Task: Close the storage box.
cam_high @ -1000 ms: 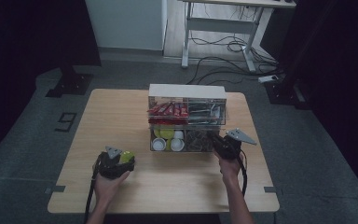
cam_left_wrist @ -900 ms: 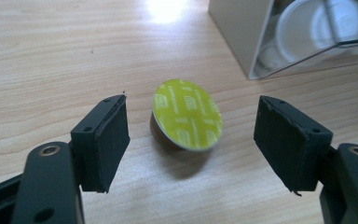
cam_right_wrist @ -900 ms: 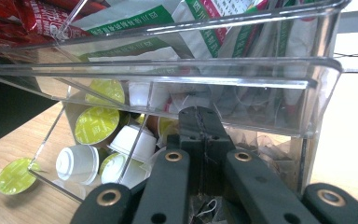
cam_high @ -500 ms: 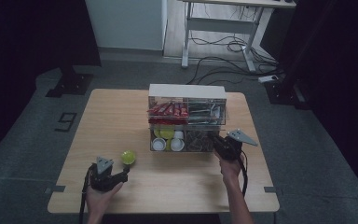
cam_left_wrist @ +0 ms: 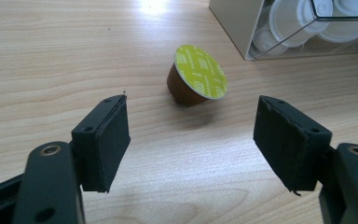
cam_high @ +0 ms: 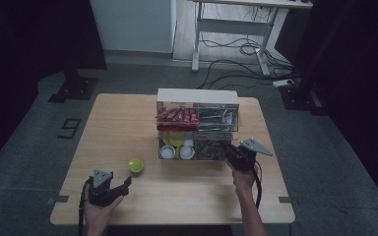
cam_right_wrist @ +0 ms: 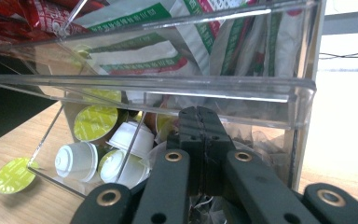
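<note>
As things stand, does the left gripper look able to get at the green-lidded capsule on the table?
Probably yes. The left gripper has its jaws open, facing the capsule, which lies on its side on bare table, apart from the clear organizer. Nothing sits between them.

A lab or studio — dark curtains (cam_high: 39, 34) ring a lone wooden table (cam_high: 128, 123). Cables (cam_high: 236, 54) trail across grey floor beneath a desk frame (cam_high: 236, 24).

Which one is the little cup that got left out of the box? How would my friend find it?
Start at the clear plastic organiser box in the middle of the light wooden table. On the bare wood by its front left corner, ahead of the open left gripper, lies a small brown coffee capsule with a lime-green foil lid. It lies alone on its side; the other capsules sit inside the box.
</note>
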A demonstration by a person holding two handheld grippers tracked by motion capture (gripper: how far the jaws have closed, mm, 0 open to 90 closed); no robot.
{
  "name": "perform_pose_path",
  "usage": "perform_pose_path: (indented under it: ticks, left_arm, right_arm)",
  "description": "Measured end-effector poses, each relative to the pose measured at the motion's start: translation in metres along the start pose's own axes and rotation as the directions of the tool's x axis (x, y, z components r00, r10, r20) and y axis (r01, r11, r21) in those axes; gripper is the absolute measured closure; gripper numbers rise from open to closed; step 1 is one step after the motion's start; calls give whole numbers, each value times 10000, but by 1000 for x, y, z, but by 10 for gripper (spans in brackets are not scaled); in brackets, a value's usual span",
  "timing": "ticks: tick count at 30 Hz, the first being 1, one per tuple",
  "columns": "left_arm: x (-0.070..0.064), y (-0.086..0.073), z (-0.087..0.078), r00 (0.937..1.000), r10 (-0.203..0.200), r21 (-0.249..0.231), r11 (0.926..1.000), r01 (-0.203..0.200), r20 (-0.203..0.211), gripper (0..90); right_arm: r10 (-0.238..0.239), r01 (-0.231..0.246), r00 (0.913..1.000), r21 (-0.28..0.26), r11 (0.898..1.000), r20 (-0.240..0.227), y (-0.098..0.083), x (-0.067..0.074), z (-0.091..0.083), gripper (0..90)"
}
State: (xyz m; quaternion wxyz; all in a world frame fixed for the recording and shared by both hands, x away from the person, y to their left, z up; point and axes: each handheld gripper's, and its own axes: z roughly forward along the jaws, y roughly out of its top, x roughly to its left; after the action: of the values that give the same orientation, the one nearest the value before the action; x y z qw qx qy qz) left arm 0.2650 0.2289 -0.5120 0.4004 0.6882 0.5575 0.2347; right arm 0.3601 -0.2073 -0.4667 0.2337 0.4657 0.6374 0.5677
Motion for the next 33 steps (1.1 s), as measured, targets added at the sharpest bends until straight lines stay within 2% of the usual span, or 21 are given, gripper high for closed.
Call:
perform_pose_path:
  ticks: [15,33]
  left_arm:
    - [0,-3,1,9998,-77,152,9999,74,181,271]
    - [3,-5,0,9996,-181,276,9995,175,230,273]
  right_arm:
    - [69,-70,10000,219,9997,44,-8,1,-2,884]
    - [-139,138,9999,395,9991,29,-14,8,-10,884]
